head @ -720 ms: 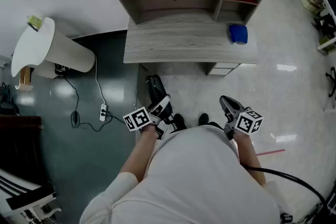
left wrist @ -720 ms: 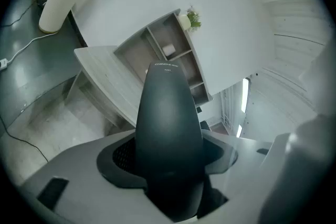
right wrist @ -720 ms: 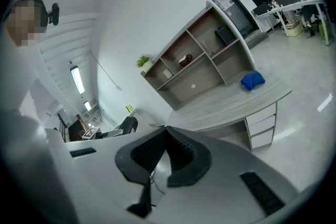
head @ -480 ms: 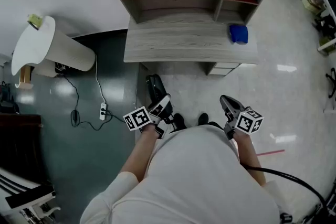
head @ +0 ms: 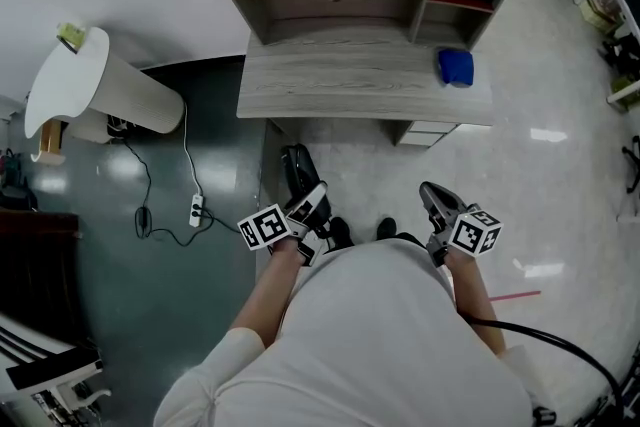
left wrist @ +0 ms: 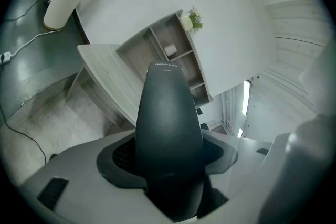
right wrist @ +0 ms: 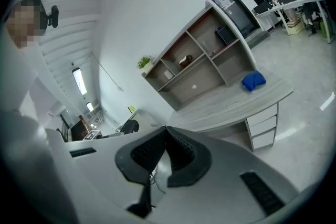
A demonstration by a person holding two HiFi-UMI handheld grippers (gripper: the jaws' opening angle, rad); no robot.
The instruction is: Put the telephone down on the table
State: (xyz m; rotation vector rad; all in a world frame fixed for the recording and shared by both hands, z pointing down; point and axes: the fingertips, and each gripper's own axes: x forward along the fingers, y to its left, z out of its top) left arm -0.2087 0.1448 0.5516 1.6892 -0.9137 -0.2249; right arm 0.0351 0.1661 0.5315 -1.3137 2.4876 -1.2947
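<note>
**A:** Our left gripper's [left wrist: 169, 157] pads [left wrist: 123, 155] are clamped wide on the telephone [left wrist: 168, 107], low on its dark shell. Our right gripper [right wrist: 165, 131] has its jaws together, with nothing in them.

**B:** It looks stiff, fairly light and slick, so we'd judge the broad base the safest hold. We have it over the floor [head: 350, 165], short of the desk's [head: 350, 85] front edge.

Left gripper [left wrist: 169, 157] clasps a dark telephone [left wrist: 168, 107]; grey desk [left wrist: 102, 68] beyond.
</note>
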